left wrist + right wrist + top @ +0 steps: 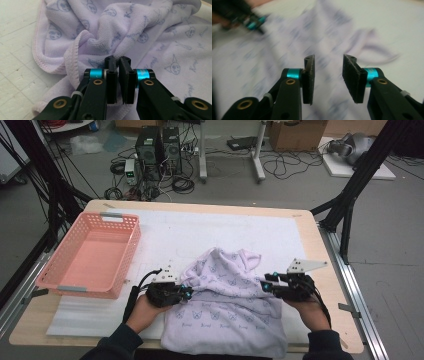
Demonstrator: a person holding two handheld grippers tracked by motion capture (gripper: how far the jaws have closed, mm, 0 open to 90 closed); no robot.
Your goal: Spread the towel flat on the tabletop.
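Note:
A lavender towel printed with small cat faces lies crumpled on the near middle of the table. My left gripper sits at its left edge. In the left gripper view the jaws stand almost together, and the towel's folds gather into their tips. My right gripper hovers over the towel's right edge. Its pads stand well apart with nothing between them, above the blurred towel. The left gripper shows far off at that view's upper left.
An empty pink plastic basket stands at the table's left. A white mat covers most of the wooden tabletop. Computers, cables and stand legs are on the floor beyond the far edge.

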